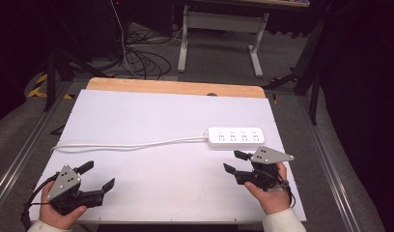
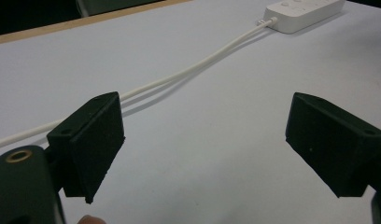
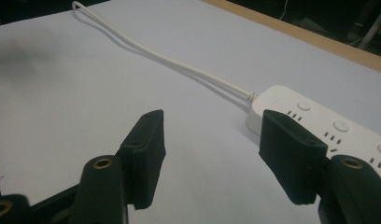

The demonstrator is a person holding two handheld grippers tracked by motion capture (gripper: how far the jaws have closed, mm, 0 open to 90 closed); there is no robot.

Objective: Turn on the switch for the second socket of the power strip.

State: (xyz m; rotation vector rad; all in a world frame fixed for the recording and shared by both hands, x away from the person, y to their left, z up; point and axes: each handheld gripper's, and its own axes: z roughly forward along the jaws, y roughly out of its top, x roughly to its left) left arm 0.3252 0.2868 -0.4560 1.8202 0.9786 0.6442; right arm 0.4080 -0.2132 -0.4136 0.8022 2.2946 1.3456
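Near-left corner of flat white table top [image 1: 151, 121]: left black two-jaw gripper with grey three-cornered plate [image 1: 96, 176], held in left hand [image 1: 60, 212], jaws wide apart, nothing between them, pointing right and slightly far. In left gripper view, same gripper [image 2: 200, 140] above bare white surface, jaws spread.

Across left and middle of table: thin white doubled power cord [image 1: 132, 144], lying flat, looped at far-left edge, running right into end of strip.

Right of centre: white rectangular plastic power strip with four outlet groups [image 1: 232, 137], flat on table, long side left to right.

Near right, just near side of strip, not touching: right black two-jaw gripper with grey plate [image 1: 235, 162], in right hand [image 1: 270, 193], jaws apart and empty, pointing left. In right gripper view, gripper [image 3: 209, 154] open, strip [image 3: 328, 126] behind right jaw.

Far edge: bare light wooden table strip [image 1: 175, 87].
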